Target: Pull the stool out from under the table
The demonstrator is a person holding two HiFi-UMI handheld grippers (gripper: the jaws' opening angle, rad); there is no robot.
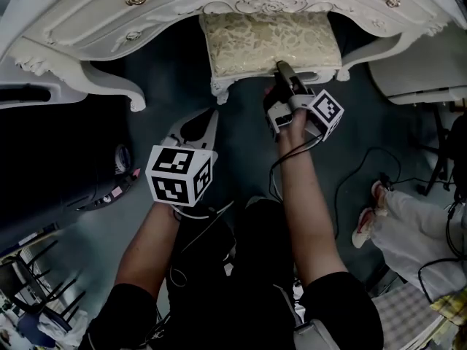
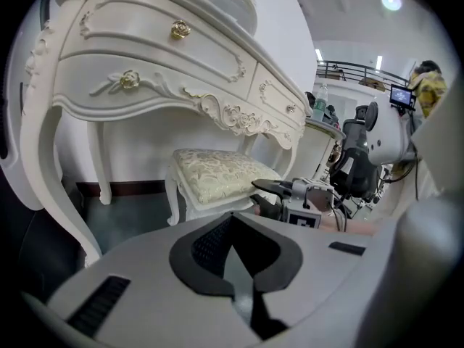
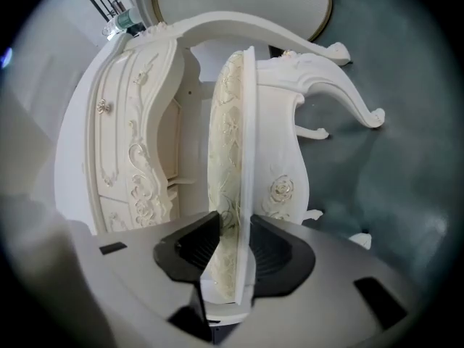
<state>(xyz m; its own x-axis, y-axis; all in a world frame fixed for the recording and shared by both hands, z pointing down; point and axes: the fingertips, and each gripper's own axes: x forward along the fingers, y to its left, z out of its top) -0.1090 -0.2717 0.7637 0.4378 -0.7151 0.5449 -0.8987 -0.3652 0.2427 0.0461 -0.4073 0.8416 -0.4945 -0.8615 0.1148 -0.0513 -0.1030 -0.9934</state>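
The white stool [image 1: 266, 44] with a cream patterned cushion stands partly under the carved white table [image 1: 95, 13]. My right gripper [image 1: 283, 68] is shut on the front edge of its seat. In the right gripper view the seat edge [image 3: 230, 158] runs between the two pads, which press on it from both sides at the right gripper [image 3: 230, 241]. My left gripper [image 1: 208, 115] hangs over the dark floor to the left of the stool, shut and holding nothing. In the left gripper view its jaws [image 2: 232, 256] meet, with the stool [image 2: 217, 174] and the right gripper [image 2: 290, 191] ahead.
A curved table leg [image 1: 109, 86] stands left of the stool. A black object [image 1: 58, 166] fills the left side. A person's legs in white trousers [image 1: 408, 224] and cables [image 1: 357, 166] lie on the floor at the right. Pale furniture [image 1: 423, 71] sits at the far right.
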